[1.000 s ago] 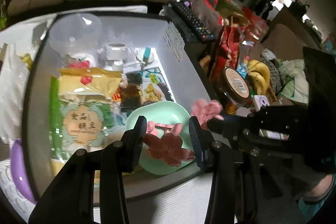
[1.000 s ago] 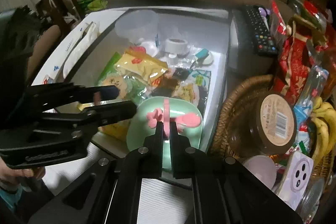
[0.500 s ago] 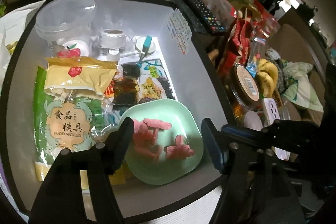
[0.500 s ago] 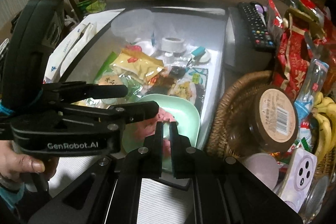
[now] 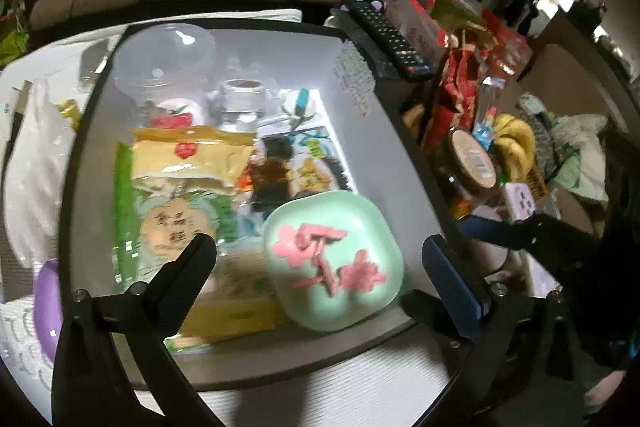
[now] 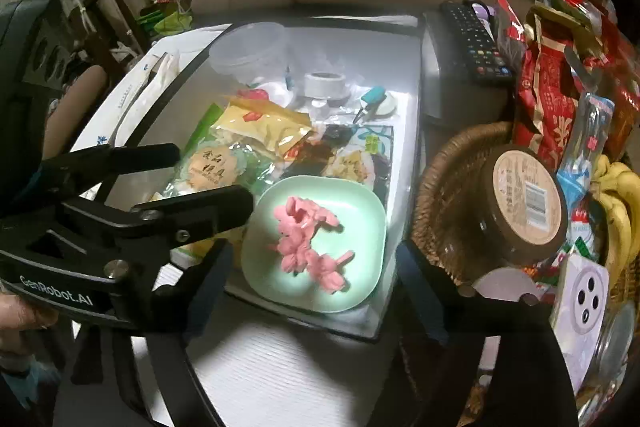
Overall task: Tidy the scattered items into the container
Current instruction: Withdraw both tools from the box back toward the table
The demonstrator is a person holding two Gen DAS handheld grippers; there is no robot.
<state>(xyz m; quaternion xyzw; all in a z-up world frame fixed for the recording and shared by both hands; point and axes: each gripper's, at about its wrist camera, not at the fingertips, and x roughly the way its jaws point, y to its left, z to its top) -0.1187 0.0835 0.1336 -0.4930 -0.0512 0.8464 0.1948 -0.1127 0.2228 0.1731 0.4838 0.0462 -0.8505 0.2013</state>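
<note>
A mint green square dish sits at the near edge of a glass-topped table. Several pink flower-shaped pieces lie piled in it. My left gripper is open wide and empty, hovering just in front of the dish. My right gripper is also open and empty, its fingers on either side of the dish's near edge. The left gripper also shows at the left of the right wrist view.
Snack packets, a clear tub and a tape roll lie beyond the dish. A wicker basket with a brown jar, bananas and red packets stands right. A remote lies at the back.
The left gripper let go of a pink flower piece into the dish and opened wide. The right gripper, shut on a pink piece before, is now open with the pieces lying in the dish.
</note>
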